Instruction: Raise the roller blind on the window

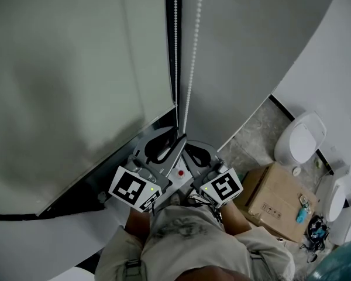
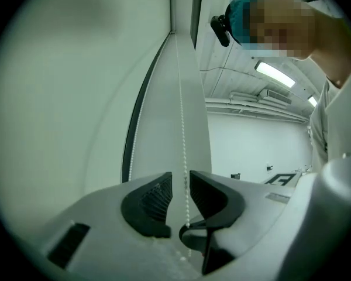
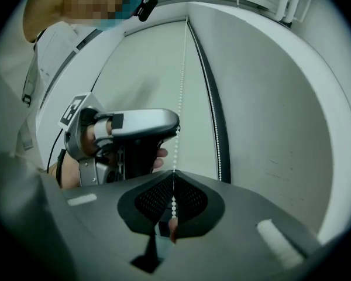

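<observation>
Right gripper [image 3: 174,180] jaws clamp the bead chain [image 3: 180,86]; left gripper [image 2: 180,186] jaws stand apart, the chain passing between them.

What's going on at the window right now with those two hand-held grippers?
A person is working the bead chain of the roller blind with both tools. The right hand-held gripper is shut on the chain. The left hand-held gripper, higher on the same strand, is open, with the chain running between its jaws but not pinched. In the head view the blind hangs low over the window.
</observation>
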A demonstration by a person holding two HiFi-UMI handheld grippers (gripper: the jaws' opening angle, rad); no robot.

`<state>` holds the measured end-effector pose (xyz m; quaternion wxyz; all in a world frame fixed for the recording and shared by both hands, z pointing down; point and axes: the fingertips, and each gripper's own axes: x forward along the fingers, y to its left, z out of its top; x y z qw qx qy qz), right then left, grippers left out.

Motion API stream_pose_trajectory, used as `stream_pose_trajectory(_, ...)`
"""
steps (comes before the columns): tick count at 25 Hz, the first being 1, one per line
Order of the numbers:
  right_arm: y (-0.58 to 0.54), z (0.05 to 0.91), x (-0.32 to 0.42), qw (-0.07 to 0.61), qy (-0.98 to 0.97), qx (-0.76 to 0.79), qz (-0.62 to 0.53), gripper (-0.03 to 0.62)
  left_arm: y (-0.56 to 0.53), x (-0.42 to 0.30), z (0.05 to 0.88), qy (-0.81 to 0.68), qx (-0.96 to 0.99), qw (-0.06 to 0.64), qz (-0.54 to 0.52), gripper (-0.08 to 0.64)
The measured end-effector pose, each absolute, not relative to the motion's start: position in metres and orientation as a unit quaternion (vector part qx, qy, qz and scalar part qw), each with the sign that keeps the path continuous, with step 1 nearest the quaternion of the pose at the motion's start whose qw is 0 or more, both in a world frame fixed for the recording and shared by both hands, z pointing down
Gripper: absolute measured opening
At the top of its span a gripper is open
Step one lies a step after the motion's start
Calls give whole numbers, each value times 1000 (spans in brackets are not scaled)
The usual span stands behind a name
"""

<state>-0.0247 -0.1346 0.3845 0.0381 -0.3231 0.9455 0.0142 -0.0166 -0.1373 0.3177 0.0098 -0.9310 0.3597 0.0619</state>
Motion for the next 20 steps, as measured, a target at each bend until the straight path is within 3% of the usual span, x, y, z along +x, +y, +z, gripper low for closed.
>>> stream_pose_trajectory(6, -134, 380, -29, 47, 946, -321, 21, 12, -143, -10, 289, 354, -930, 31, 90, 100)
stream_pose_trajectory(10, -134, 381, -30, 47, 946, -321, 22, 11, -144, -10, 281, 361, -927, 43, 93, 15)
stream_pose_trajectory(20, -136, 389, -29, 45, 946, -321, 23, 11, -141, -9, 288, 355, -930, 36, 82, 11)
